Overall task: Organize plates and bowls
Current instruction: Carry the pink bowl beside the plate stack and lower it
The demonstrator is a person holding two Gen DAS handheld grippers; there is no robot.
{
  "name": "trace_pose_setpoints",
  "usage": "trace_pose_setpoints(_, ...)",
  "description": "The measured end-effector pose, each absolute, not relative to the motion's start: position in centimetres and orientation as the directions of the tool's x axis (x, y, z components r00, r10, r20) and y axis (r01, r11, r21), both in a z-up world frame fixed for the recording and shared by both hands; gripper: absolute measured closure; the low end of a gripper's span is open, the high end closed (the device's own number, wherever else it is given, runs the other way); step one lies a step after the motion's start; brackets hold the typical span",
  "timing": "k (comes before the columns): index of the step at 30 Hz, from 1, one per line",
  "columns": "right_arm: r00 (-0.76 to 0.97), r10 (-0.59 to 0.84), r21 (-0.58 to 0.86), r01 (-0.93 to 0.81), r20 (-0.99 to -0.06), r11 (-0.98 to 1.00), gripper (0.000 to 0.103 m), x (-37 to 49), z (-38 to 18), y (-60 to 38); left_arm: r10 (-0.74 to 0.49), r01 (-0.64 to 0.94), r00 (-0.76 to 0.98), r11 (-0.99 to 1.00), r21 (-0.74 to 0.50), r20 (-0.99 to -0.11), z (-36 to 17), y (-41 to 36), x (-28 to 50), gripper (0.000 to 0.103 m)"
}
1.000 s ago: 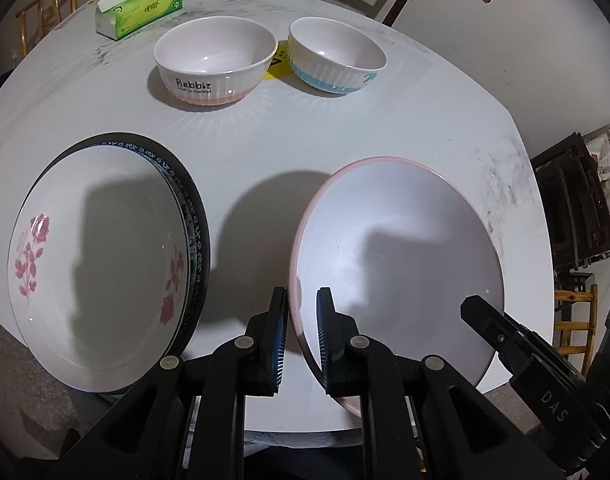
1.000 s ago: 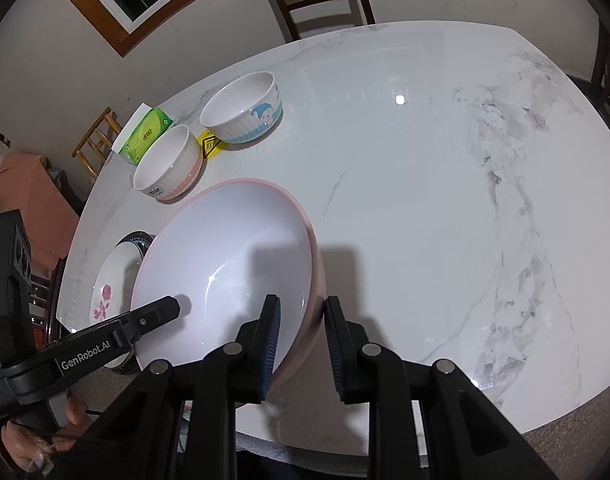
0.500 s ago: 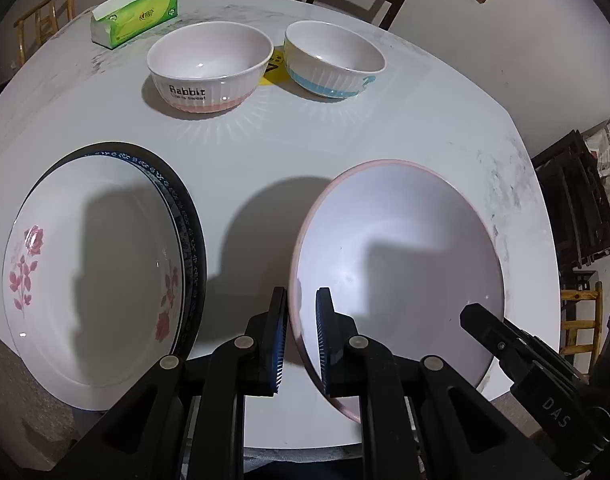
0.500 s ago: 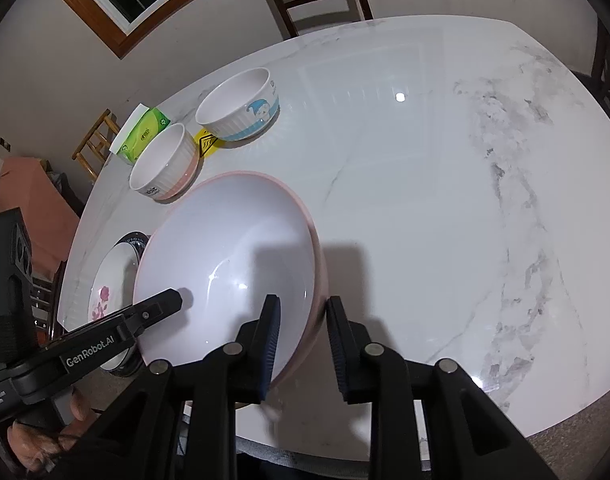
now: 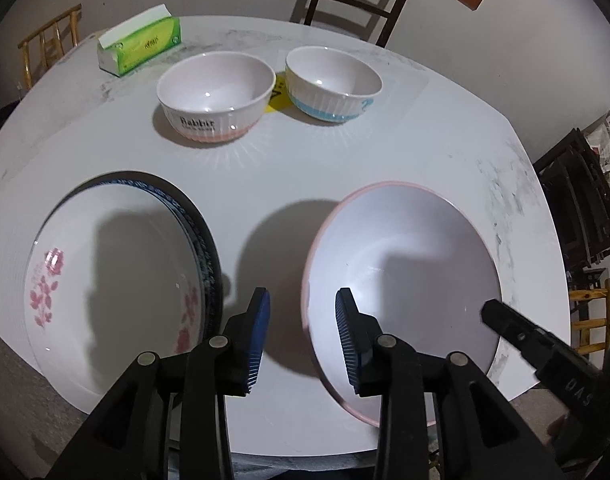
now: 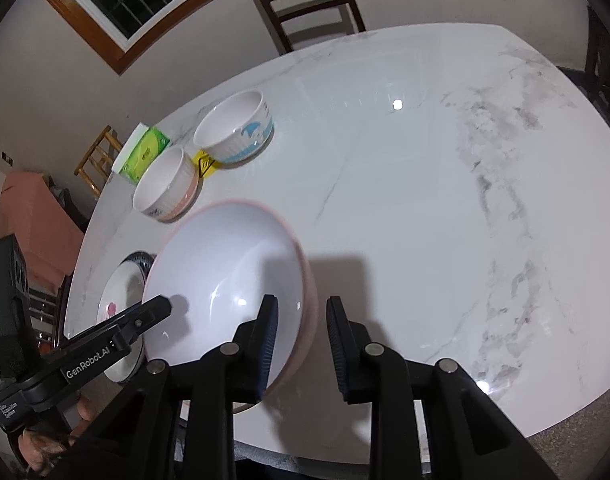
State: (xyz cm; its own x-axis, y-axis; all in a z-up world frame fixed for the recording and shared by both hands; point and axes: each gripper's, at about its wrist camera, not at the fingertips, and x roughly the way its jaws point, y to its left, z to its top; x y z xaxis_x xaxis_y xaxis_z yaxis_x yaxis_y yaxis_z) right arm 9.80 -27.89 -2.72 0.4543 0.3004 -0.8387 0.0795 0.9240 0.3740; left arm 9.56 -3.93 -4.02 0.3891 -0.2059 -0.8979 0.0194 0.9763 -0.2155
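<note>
The pink-rimmed plate [image 5: 405, 280] sits near the tabletop's [image 5: 345, 168] front edge, each gripper straddling one side of its rim. The left gripper [image 5: 303, 316] and right gripper [image 6: 301, 326] both stand spread wide, pads clear of the rim and holding nothing, which reads as a two-sided release. Just beside it toward the left edge lies the floral plate [image 5: 117, 280] stacked on a blue-patterned one, the likely stacking spot. The Rabbit bowl [image 5: 215, 102] and blue bowl [image 5: 333, 84] wait near the far edge.
</note>
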Motion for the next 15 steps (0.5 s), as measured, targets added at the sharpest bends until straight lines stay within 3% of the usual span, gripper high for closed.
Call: trace_pose_setpoints(15,0.51,0.291,0.376,0.068,-0.81,0.924,0.077,9.3,-0.4,-28.6,-0.142,0.011,0.448,0.988,-0.153,-0.883,-2.1,-2.7,8.9,0.065)
